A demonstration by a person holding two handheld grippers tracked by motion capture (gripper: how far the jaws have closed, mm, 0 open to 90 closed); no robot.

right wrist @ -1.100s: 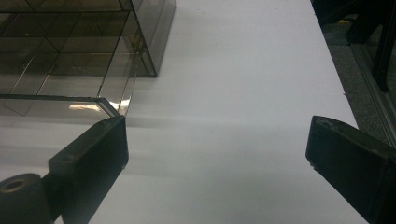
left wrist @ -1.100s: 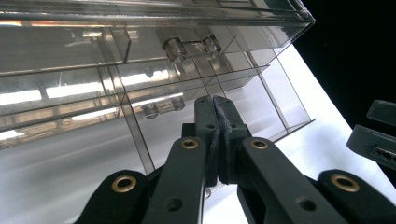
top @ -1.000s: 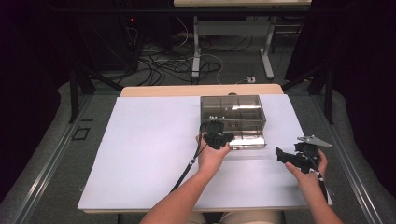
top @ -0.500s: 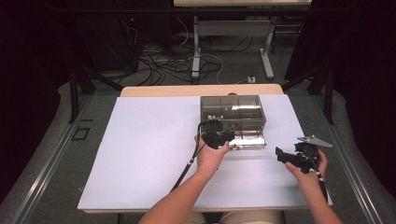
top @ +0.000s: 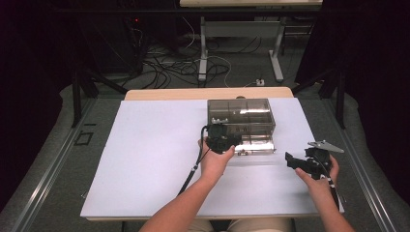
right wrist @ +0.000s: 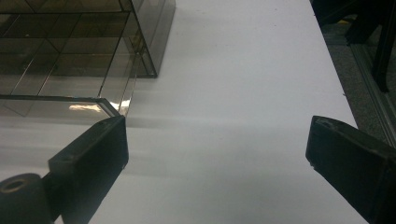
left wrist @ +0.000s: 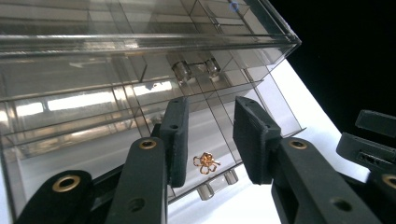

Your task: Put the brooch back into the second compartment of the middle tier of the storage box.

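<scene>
So our left gripper (left wrist: 208, 140) has its jaws parted a little, they've just been opening, nothing pinched; between them we see one gold flower charm (left wrist: 206, 163) lying in the pulled-out drawer (top: 256, 145) of the one clear box (top: 240, 117). That drawer was already out a second ago. Two knobs (left wrist: 205, 191) on its front, two more higher up. Our right gripper (right wrist: 217, 154) is spread wide over the white table (top: 145, 159), empty, same spot as before.
</scene>
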